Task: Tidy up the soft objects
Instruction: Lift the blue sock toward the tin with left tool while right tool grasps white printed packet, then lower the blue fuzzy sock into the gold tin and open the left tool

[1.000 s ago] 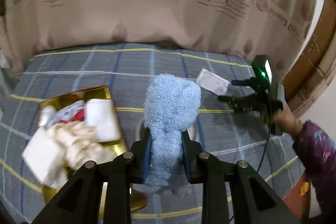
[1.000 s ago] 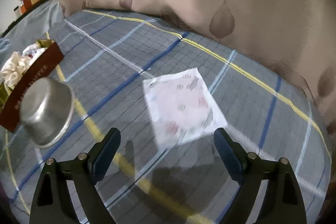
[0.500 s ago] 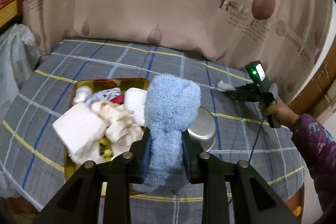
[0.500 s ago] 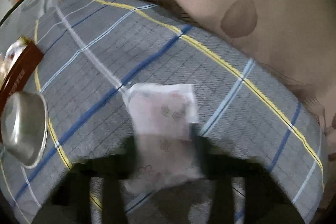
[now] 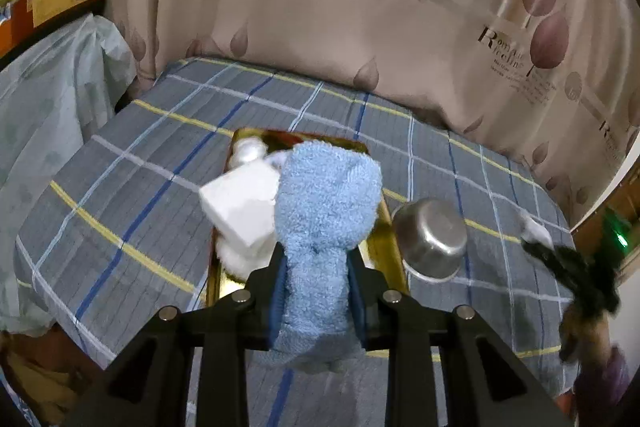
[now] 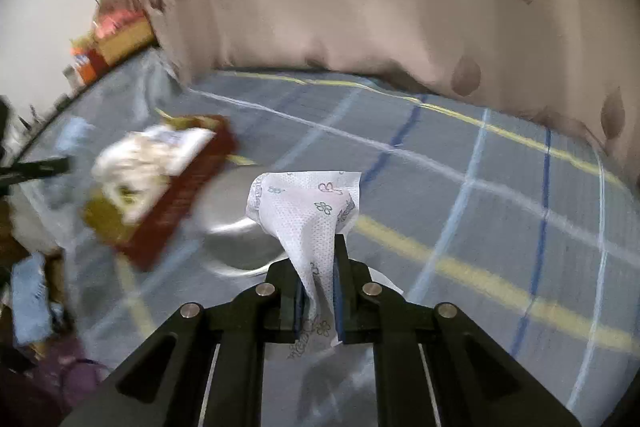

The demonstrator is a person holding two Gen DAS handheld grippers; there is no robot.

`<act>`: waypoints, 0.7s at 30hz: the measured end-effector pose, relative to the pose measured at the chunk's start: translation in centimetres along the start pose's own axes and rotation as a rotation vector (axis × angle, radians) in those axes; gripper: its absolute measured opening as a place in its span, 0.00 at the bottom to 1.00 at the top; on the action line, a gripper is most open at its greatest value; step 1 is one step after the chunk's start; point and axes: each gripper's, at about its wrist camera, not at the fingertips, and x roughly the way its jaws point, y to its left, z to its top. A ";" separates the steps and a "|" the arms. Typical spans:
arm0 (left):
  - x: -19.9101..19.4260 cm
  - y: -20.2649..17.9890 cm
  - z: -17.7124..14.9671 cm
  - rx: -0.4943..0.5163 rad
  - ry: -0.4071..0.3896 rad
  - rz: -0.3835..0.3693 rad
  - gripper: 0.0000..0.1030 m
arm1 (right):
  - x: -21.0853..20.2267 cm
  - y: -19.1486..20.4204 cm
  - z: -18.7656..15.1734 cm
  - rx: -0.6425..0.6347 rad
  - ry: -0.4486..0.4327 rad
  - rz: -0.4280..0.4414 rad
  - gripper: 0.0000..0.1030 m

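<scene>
- We see the blue towel [image 5: 324, 227] standing upright between the pads of our left gripper [image 5: 316, 287]; its long axis runs along the fingers, with the rounded fluffy end pointing away from us and a short tail hanging out behind the pads.
- The left gripper is clamped on that towel, held above the near end of the gold tray [image 5: 386, 227], and aimed along the tray towards the curtain [image 5: 360, 7].
- The tray lies lengthwise away from us on the plaid bedspread [image 5: 140, 187], and white soft items [image 5: 240, 203] are piled in it, partly hidden by the towel.
- A steel bowl [image 5: 432, 239] sits upside down just beside the tray's right edge.
- Our right gripper [image 6: 318, 291] is squeezed shut on a printed tissue [image 6: 308, 211]; the tissue's pinched stem runs along the fingers and it fans out at the far end, with the top drooping slightly.
- From the left wrist view, the right gripper [image 5: 536, 247] is blurred at the far right, near the bowl, with the white tissue showing at its tip.
- From the right wrist view, the tissue hangs over the blurred bowl [image 6: 236, 231], and the tray [image 6: 168, 211] is to the left.
</scene>
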 end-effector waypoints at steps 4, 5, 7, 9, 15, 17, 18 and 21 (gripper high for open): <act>0.2 0.5 -1.2 0.005 0.030 -0.010 0.27 | -2.9 4.4 -2.1 0.041 -0.055 0.049 0.10; 0.2 0.5 -1.4 0.009 0.028 -0.011 0.27 | -3.5 5.3 -2.3 0.048 -0.065 0.059 0.10; 0.2 0.4 -1.6 0.032 0.019 -0.002 0.27 | -4.5 6.7 -2.4 0.046 -0.081 0.065 0.10; 0.3 0.2 -1.6 0.049 0.003 0.002 0.27 | -5.0 7.6 -2.4 0.037 -0.088 0.059 0.10; 2.9 -0.4 -0.6 0.141 -0.008 -0.003 0.28 | -5.2 8.5 -2.1 0.056 -0.089 0.062 0.10; 4.3 -0.4 -0.5 0.166 0.007 -0.002 0.28 | -5.1 8.8 -2.2 0.053 -0.086 0.058 0.10; 4.9 -0.3 -0.5 0.170 0.017 -0.004 0.28 | -5.0 9.0 -2.2 0.051 -0.081 0.057 0.10; 6.6 -0.1 -0.8 0.172 0.042 -0.021 0.28 | -4.8 9.3 -2.3 0.048 -0.071 0.055 0.10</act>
